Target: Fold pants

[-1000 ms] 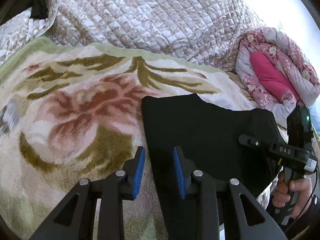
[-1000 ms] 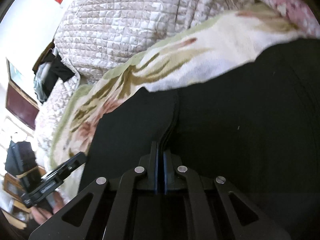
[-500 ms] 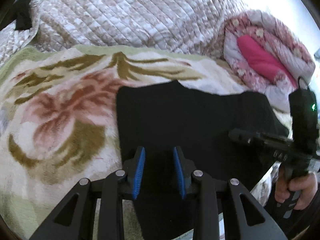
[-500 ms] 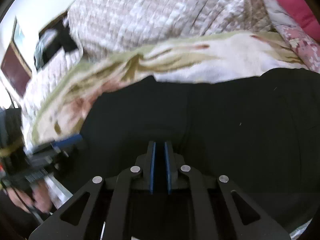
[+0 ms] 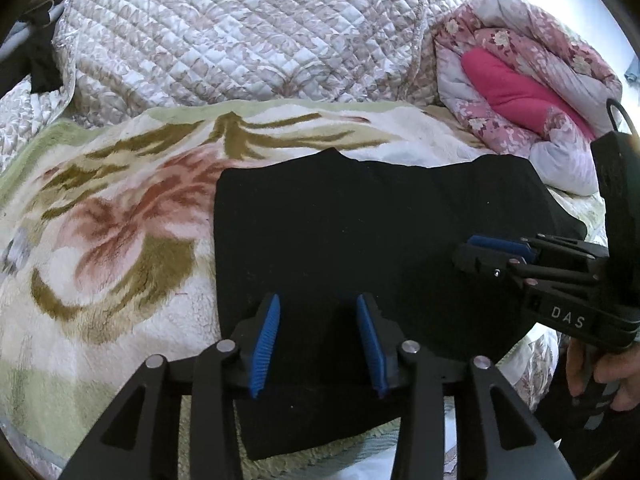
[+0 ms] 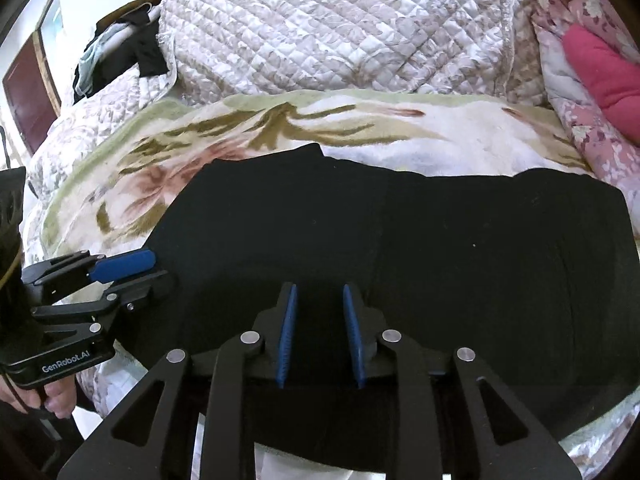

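Note:
The black pants (image 5: 360,240) lie folded flat on a floral fleece blanket (image 5: 120,240), and also fill the right wrist view (image 6: 440,260). My left gripper (image 5: 318,340) is open and empty, low over the pants' near left part. My right gripper (image 6: 320,332) is open and empty over the near middle of the pants. The right gripper shows at the right of the left wrist view (image 5: 500,252). The left gripper shows at the left of the right wrist view (image 6: 132,268), at the pants' left edge.
A quilted beige bedspread (image 5: 240,40) is heaped behind the blanket. A pink floral duvet with a magenta pillow (image 5: 520,88) lies at the back right. Dark clothes (image 6: 136,52) hang at the far left. The bed's near edge is just below the pants.
My right gripper has opened and let go of the pants, which now lie flat. My left gripper has shifted right, onto the pants, and stayed open.

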A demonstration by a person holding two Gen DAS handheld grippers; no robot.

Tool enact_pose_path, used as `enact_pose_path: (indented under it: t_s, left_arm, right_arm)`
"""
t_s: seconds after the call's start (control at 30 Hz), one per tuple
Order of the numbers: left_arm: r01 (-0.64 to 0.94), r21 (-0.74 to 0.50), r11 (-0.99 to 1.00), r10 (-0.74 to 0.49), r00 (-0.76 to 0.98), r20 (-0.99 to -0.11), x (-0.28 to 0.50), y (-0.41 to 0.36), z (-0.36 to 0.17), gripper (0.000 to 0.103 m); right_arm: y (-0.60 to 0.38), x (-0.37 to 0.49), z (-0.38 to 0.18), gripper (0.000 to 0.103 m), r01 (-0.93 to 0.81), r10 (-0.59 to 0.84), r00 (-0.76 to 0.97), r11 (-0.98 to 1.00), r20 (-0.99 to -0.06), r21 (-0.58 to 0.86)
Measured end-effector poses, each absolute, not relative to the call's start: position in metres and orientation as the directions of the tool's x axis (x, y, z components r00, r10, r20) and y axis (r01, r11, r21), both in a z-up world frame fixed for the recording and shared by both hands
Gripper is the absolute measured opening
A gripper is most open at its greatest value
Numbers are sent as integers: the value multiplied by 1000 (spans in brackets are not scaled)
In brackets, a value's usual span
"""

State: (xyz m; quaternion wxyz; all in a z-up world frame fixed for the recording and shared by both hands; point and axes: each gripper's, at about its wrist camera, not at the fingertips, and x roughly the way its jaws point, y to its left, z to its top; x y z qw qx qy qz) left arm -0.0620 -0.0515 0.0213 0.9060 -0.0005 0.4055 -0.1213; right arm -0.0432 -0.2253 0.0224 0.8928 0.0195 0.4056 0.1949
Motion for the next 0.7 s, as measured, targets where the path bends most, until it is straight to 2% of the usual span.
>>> enact_pose_path:
  t_s: [0.53, 0.7]
  left_arm:
    - [177, -111, 978, -201, 657, -726, -65, -44, 27, 45]
    - [151, -141, 978, -206, 661, -722, -70, -36, 31, 45]
  right_arm:
    - [-233, -57, 28, 24, -281, 289, 649, 951, -703, 131]
    - [-233, -68, 36, 24, -340, 386, 641, 918, -663, 205]
